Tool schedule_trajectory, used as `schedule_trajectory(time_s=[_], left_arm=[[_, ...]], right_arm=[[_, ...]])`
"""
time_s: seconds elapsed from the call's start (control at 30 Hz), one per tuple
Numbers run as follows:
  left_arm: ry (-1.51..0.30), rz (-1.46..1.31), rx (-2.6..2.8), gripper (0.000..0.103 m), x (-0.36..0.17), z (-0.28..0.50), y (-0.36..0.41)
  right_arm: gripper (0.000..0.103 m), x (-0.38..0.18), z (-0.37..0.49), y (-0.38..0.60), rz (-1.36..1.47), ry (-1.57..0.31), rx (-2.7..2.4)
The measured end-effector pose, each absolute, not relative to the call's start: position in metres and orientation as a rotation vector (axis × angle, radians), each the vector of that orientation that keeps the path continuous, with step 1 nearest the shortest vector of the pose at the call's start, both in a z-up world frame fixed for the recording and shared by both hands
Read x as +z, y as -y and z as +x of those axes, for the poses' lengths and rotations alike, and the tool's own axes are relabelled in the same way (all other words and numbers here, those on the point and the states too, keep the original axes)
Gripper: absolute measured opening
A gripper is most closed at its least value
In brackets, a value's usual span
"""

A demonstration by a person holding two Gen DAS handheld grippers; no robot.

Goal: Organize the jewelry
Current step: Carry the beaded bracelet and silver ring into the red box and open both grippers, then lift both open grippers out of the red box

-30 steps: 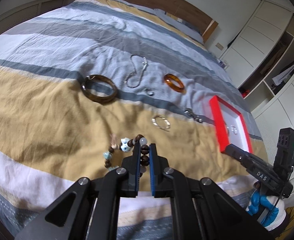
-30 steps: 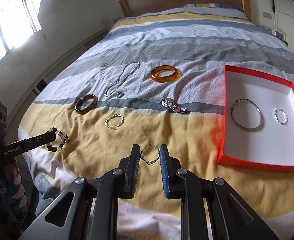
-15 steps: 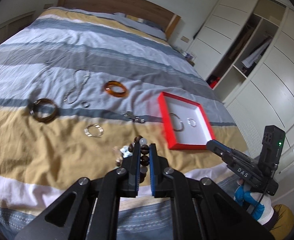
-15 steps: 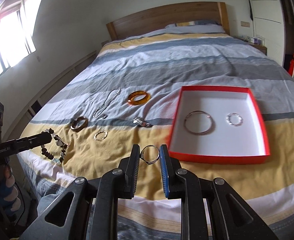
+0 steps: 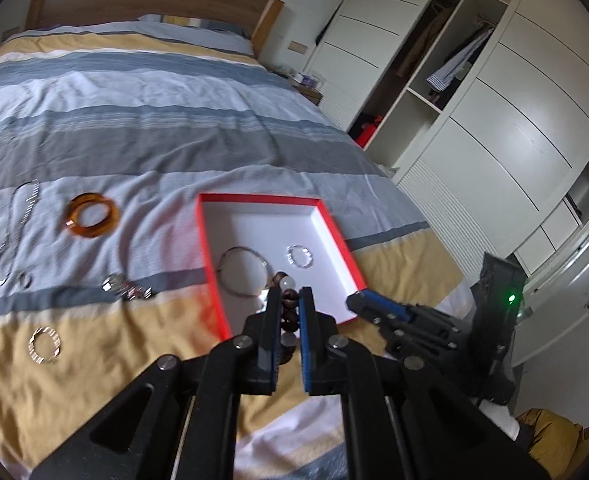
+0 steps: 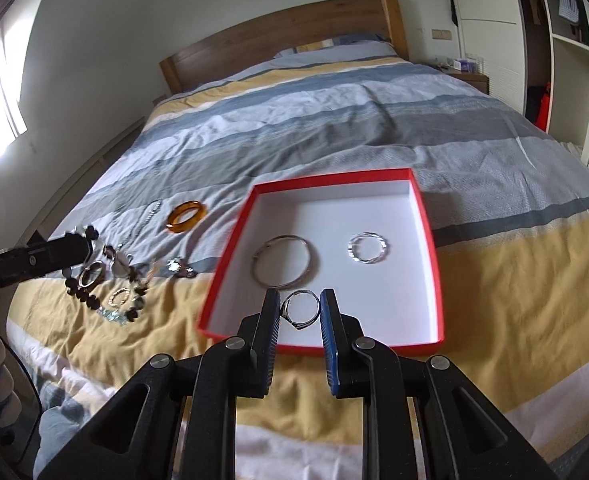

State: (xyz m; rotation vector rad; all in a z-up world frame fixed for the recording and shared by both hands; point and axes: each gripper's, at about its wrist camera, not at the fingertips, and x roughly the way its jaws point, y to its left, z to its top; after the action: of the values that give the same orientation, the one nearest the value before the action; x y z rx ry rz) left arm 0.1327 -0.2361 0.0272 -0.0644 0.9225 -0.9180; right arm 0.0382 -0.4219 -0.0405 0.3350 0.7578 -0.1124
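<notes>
Jewelry is held in both grippers above the near end of the bed. The left gripper (image 5: 285, 304) is clamped on a beaded bracelet (image 5: 287, 285) of dark brown beads with one pale bead on top; in the right wrist view the strand (image 6: 106, 280) dangles from its tips over the yellow stripe of the bedspread (image 6: 374, 128). The right gripper (image 6: 299, 309) pinches a thin silver ring (image 6: 300, 309) between its pads, over the near edge of the red box (image 6: 430, 216).

Inside the box, on its white floor, lie a large silver bangle (image 6: 284, 266) toward the left wall and a smaller twisted silver bracelet (image 6: 368, 248) toward the right wall, well apart.

Left of the box on the bedspread sit a small silver clasp piece (image 5: 128, 289) just beside the box, an amber bangle (image 5: 92, 220) farther up, a silver chain necklace (image 5: 12, 236) near the left edge, and a small silver band (image 5: 45, 345) on the yellow stripe.
</notes>
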Motion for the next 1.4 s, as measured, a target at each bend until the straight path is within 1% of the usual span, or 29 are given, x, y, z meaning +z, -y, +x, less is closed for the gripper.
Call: schedule_trajectory(time_s=[0.1, 0.2, 0.4, 0.73, 0.97, 1.0, 1.07, 1.1, 1.13, 1.2, 1.23, 1.4], left_arm=[[-0.940, -0.046, -0.943, 0.007, 0.013, 0.144, 0.264], [-0.998, -0.016, -0.938, 0.007, -0.015, 0.152, 0.284], [-1.107, 0.011, -0.904, 0.007, -0.069, 0.159, 0.293], [-1.155, 0.052, -0.856, 0.007, -0.099, 0.173, 0.303], [-1.162, 0.068, -0.845, 0.009, -0.103, 0.173, 0.308], [-1.166, 0.063, -0.846, 0.010, -0.103, 0.174, 0.307], [-1.166, 0.060, -0.844, 0.016, -0.100, 0.173, 0.306], [-1.161, 0.060, -0.843, 0.024, -0.098, 0.173, 0.306], [-1.157, 0.059, -0.844, 0.029, -0.095, 0.172, 0.305], [-1.146, 0.061, -0.842, 0.032, -0.089, 0.169, 0.303], [-1.138, 0.065, -0.838, 0.033, -0.085, 0.168, 0.302], [-1.100, 0.068, -0.823, 0.034, -0.062, 0.156, 0.293]], right_arm=[[0.020, -0.052, 0.052, 0.435, 0.337, -0.777, -0.132], [0.020, -0.066, 0.065, 0.446, 0.340, -0.799, -0.150], [0.020, -0.090, 0.084, 0.457, 0.345, -0.853, -0.168], [0.020, -0.116, 0.115, 0.463, 0.297, -0.934, -0.178], [0.023, -0.117, 0.120, 0.458, 0.244, -0.949, -0.186], [0.023, -0.117, 0.119, 0.458, 0.242, -0.952, -0.189], [0.026, -0.116, 0.118, 0.457, 0.244, -0.957, -0.189], [0.029, -0.116, 0.117, 0.456, 0.244, -0.959, -0.187], [0.030, -0.115, 0.116, 0.455, 0.244, -0.957, -0.186], [0.037, -0.110, 0.112, 0.454, 0.252, -0.950, -0.187], [0.038, -0.108, 0.110, 0.453, 0.258, -0.945, -0.191], [0.038, -0.086, 0.090, 0.452, 0.281, -0.909, -0.198]])
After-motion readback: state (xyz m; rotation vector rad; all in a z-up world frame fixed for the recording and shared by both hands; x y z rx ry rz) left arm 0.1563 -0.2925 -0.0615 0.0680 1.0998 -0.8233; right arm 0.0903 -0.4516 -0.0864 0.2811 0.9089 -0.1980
